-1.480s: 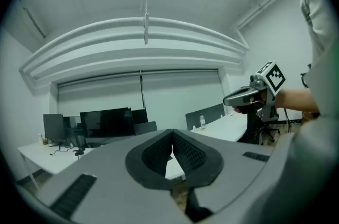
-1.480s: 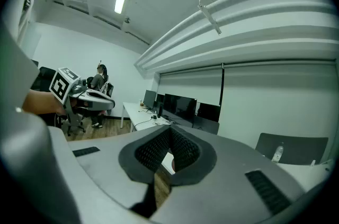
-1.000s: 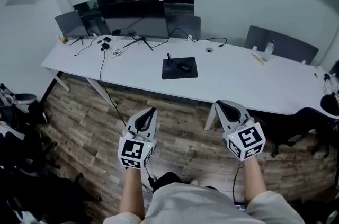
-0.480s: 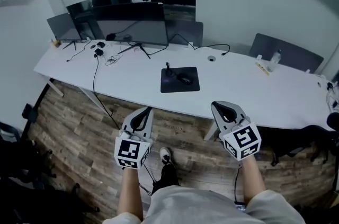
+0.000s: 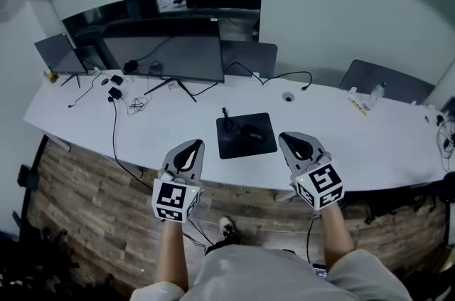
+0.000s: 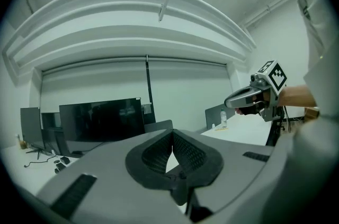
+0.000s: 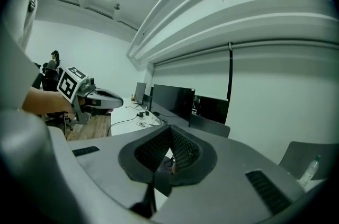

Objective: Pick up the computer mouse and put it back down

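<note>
A black computer mouse (image 5: 257,133) lies on a dark mouse pad (image 5: 247,136) near the front of the long white desk (image 5: 384,143). My left gripper (image 5: 184,153) is at the desk's front edge, left of the pad, jaws together and empty. My right gripper (image 5: 297,146) is just right of the pad, shut with nothing held. In the left gripper view my left gripper (image 6: 172,151) has its pads meeting, and the right gripper (image 6: 249,98) shows at the right. In the right gripper view my right gripper (image 7: 168,151) is closed too.
A wide black monitor (image 5: 161,50) and a smaller one (image 5: 55,54) stand at the desk's back, with cables (image 5: 114,129) trailing over the front edge. A small stand (image 5: 226,120) sits on the pad. A bottle (image 5: 374,94) and chair back (image 5: 384,82) are far right. Wood floor (image 5: 78,221) below.
Both grippers have come forward from over the floor to the desk's front edge, either side of the mouse pad. The desk and monitors now look nearer. Jaws stayed shut.
</note>
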Motion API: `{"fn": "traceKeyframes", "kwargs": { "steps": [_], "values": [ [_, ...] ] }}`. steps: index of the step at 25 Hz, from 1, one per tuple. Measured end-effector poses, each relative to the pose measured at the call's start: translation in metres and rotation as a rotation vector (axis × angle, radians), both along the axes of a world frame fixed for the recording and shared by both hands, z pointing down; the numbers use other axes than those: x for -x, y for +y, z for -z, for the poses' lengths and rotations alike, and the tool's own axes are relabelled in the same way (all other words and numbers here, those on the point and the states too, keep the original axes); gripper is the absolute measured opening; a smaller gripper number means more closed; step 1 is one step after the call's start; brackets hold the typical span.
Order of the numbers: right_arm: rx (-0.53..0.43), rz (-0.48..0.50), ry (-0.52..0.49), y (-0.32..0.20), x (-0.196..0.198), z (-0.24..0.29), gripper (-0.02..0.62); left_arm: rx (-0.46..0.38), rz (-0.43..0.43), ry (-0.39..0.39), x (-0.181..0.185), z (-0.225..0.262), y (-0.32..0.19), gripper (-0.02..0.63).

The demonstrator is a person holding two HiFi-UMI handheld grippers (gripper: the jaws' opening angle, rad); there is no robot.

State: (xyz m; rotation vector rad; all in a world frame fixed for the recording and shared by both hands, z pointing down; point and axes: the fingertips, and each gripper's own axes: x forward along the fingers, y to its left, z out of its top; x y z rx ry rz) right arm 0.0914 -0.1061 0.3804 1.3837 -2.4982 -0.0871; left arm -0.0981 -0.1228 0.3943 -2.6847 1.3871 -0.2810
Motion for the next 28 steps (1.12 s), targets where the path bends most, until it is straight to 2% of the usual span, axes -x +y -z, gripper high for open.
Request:
{"fn": "traceKeyframes", "kwargs": {
  "steps": [8, 13, 20, 28],
  "values": [
    [0.062, -0.056, 0.034, -0.083, 0.011, -0.027, 0.019, 0.059, -0.031, 0.004, 0.021, -0.024, -0.079, 0.017],
    [0.152, -0.021, 0.071, -0.128, 0.009, -0.071, 0.092, 0.131, -0.001, -0.004, 0.021, -0.052, -0.109, 0.017],
    [0.322, 0.068, 0.144, -0.185, 0.000, -0.155, 0.210, 0.261, 0.097, -0.016, 0.015, -0.099, -0.128, 0.017],
    [0.525, 0.209, 0.286, -0.215, 0.008, -0.285, 0.275, 0.404, 0.247, 0.000, 0.023, -0.158, -0.121, 0.017]
  ]
}}
